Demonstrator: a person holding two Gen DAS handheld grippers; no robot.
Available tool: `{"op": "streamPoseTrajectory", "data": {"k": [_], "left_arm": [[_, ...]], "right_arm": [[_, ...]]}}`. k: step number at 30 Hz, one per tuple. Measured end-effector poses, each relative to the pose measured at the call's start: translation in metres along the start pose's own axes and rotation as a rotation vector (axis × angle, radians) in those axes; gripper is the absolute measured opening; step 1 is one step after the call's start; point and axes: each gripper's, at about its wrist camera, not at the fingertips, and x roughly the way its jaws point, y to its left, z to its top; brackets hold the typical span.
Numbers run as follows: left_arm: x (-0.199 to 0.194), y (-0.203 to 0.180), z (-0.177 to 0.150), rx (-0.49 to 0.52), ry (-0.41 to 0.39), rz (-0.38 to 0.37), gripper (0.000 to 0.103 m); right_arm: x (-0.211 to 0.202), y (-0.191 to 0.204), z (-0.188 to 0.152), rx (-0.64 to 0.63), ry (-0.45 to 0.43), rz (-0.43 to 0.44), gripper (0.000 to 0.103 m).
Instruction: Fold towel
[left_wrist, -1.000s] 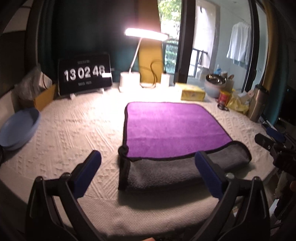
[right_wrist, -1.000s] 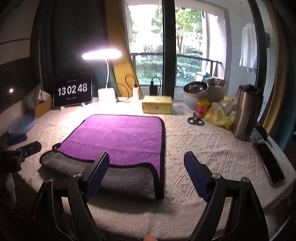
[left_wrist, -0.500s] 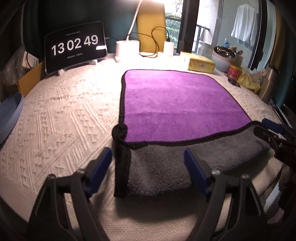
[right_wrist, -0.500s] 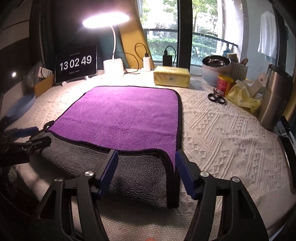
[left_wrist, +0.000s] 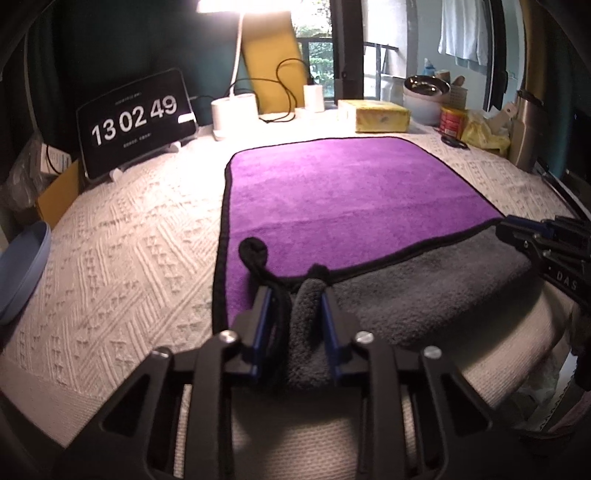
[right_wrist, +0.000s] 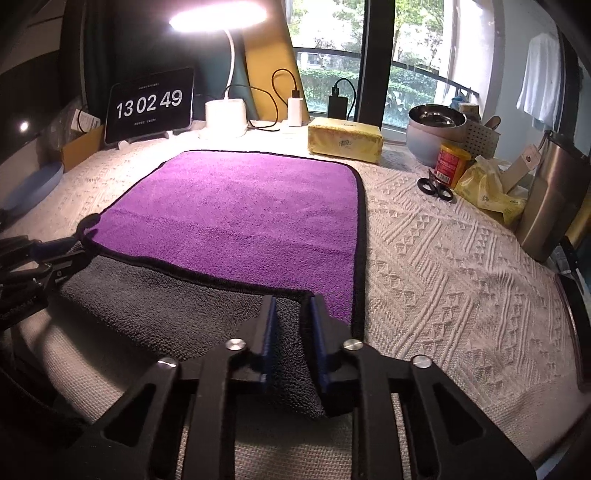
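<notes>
Here, both jaws clamped on near corners of purple-and-grey plush towel (left_wrist: 340, 192), left gripper (left_wrist: 295, 306), right gripper (right_wrist: 291, 314); far edge straight ahead.

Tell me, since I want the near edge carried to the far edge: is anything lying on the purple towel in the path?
Nothing visible does. The left gripper and right gripper both pinch the towel at its near corners; its purple face is bare up to the far edge.

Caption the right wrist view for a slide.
Right gripper shut on the near corner of the purple-and-grey towel, left gripper at the opposite corner, desk lamp lit behind.
</notes>
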Motion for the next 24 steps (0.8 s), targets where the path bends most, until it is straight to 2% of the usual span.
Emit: {"op": "streamPoseTrajectory", "data": {"k": [2,3,7,13,24], "left_arm": [[-0.003,0.0,-0.001,0.001,-0.018,-0.003,0.018],[-0.004,-0.001,-0.002,0.001,-0.021,-0.003,0.016],[-0.005,0.001,-0.004,-0.005,-0.029,-0.024,0.013],[-0.011,0.007,-0.001,-0.048,-0.036,-0.054,0.011],[-0.041,0.01,0.02,-0.073,-0.119,-0.072,0.011]], "right_arm": [[-0.001,0.001,-0.002,-0.005,-0.007,-0.003,0.011],[-0.002,0.001,-0.003,-0.007,-0.013,-0.007,0.008],[-0.004,0.0,-0.003,0.002,-0.025,-0.01,0.006],[-0.017,-0.001,0.004,0.002,-0.07,-0.016,0.005],[-0.053,0.0,0.027,-0.005,-0.177,-0.025,0.005]]}}
